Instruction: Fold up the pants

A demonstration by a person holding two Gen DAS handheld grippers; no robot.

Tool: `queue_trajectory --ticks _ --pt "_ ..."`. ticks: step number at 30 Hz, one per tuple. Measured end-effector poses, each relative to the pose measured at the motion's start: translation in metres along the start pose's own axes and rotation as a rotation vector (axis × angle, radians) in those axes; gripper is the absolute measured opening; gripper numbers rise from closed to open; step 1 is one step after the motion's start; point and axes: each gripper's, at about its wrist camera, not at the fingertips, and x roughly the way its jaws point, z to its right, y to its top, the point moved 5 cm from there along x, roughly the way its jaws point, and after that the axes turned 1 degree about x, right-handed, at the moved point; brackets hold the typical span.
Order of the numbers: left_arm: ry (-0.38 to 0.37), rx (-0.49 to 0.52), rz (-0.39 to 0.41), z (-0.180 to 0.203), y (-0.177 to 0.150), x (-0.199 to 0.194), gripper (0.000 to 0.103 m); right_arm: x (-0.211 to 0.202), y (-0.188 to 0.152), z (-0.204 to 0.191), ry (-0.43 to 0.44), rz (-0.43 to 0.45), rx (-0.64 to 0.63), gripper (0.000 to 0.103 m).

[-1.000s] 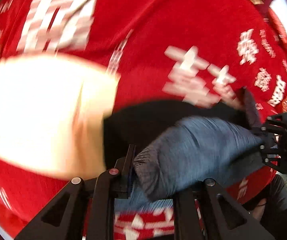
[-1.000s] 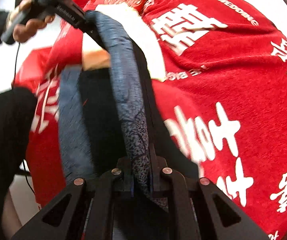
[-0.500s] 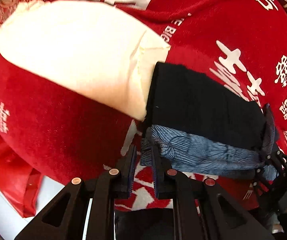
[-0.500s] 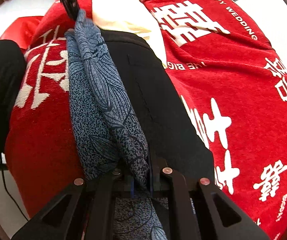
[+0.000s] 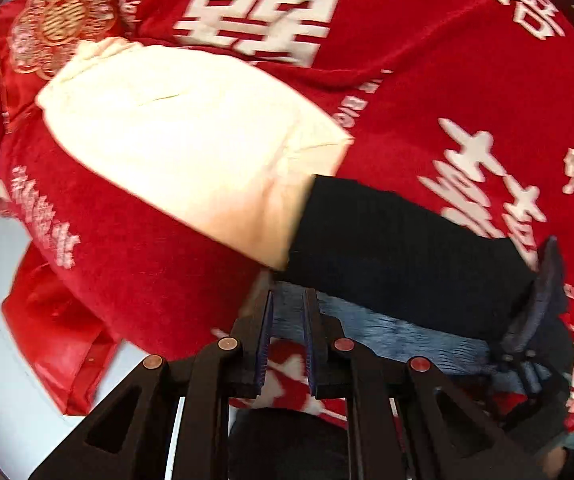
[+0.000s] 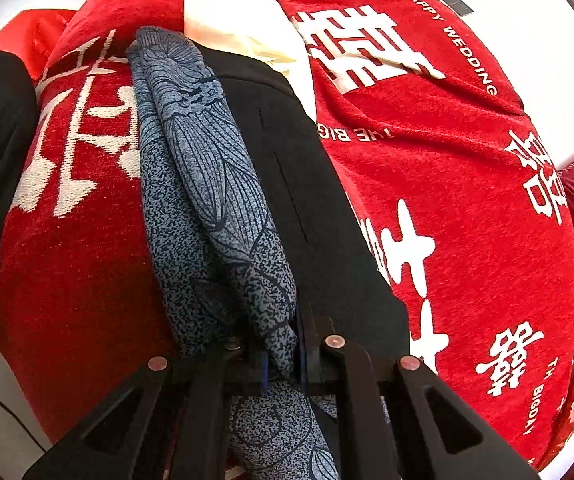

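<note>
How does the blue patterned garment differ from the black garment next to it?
The blue patterned garment carries a dark leaf print; the black garment is plain. The blue one is bunched into a ridge and held in the right gripper; the black one lies flat, ungripped. Both rest on the red blanket.

a red blanket (image 6: 467, 152) with white characters and "happy wedding" lettering covers the whole surface. on it, left of centre in the right wrist view, lie the blue patterned pants (image 6: 207, 184), touching a black garment (image 6: 307, 184). a cream cloth (image 5: 191, 140) lies upper left in the left wrist view.
</note>
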Motion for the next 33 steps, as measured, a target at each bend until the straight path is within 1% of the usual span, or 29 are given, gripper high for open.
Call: queue_trajectory --ticks 2,5,7,9,10,11,12,13,14,16,19,20,22,24,26,28,31,32,33 --pt "-0.044 0.032 -0.022 0.021 0.003 0.006 0.015 0.0 0.0 -0.001 -0.005 -0.004 -0.003 0.014" --pt "-0.112 0.114 -0.048 0.073 0.009 0.026 0.015 -0.004 -0.001 -0.005 -0.033 0.005 -0.024 0.015" --pt "-0.144 0.153 -0.071 0.107 0.015 0.045 0.015 -0.01 -0.003 -0.003 -0.019 0.012 -0.003 0.016" --pt "-0.129 0.189 -0.092 0.126 0.016 0.064 0.015 -0.021 -0.005 0.003 0.042 0.035 0.044 0.032" --pt "-0.121 0.199 -0.124 0.131 0.013 0.076 0.015 -0.027 -0.006 0.007 0.064 0.05 0.059 0.059" --pt "-0.111 0.205 -0.153 0.135 0.007 0.085 0.015 -0.038 -0.009 0.011 0.09 0.076 0.079 0.08" --pt "-0.095 0.215 -0.16 0.135 0.0 0.093 0.015 -0.048 -0.012 0.015 0.114 0.097 0.098 0.081" --pt "-0.093 0.22 -0.142 0.137 -0.003 0.091 0.015 -0.056 -0.016 0.021 0.143 0.104 0.125 0.081" --pt "-0.099 0.224 -0.118 0.136 -0.008 0.087 0.015 -0.063 -0.021 0.031 0.175 0.103 0.174 0.081" --pt "-0.111 0.214 -0.115 0.131 -0.013 0.083 0.015 -0.067 -0.028 0.054 0.226 0.109 0.288 0.081" --pt "-0.123 0.197 -0.108 0.127 -0.02 0.079 0.017 -0.049 -0.031 0.099 0.299 0.086 0.482 0.081" --pt "-0.12 0.194 -0.108 0.128 -0.02 0.079 0.017 -0.038 -0.03 0.116 0.313 0.078 0.556 0.081" --pt "-0.096 0.207 -0.106 0.129 -0.022 0.077 0.017 -0.012 -0.026 0.145 0.326 0.058 0.663 0.081" --pt "-0.056 0.236 -0.097 0.133 -0.024 0.076 0.017 0.017 -0.022 0.161 0.313 -0.001 0.7 0.082" --pt "-0.013 0.262 -0.083 0.137 -0.027 0.075 0.017 0.046 -0.022 0.166 0.324 -0.084 0.71 0.082" --pt "0.015 0.28 -0.072 0.14 -0.028 0.077 0.017 0.07 -0.03 0.161 0.344 -0.199 0.702 0.082" --pt "0.047 0.302 -0.056 0.142 -0.031 0.077 0.017 0.083 -0.053 0.148 0.365 -0.31 0.696 0.082" --pt "0.051 0.304 -0.053 0.142 -0.031 0.077 0.017 0.08 -0.062 0.142 0.368 -0.335 0.69 0.082" --pt "0.055 0.305 -0.048 0.142 -0.031 0.077 0.017 0.075 -0.07 0.138 0.377 -0.342 0.691 0.082"
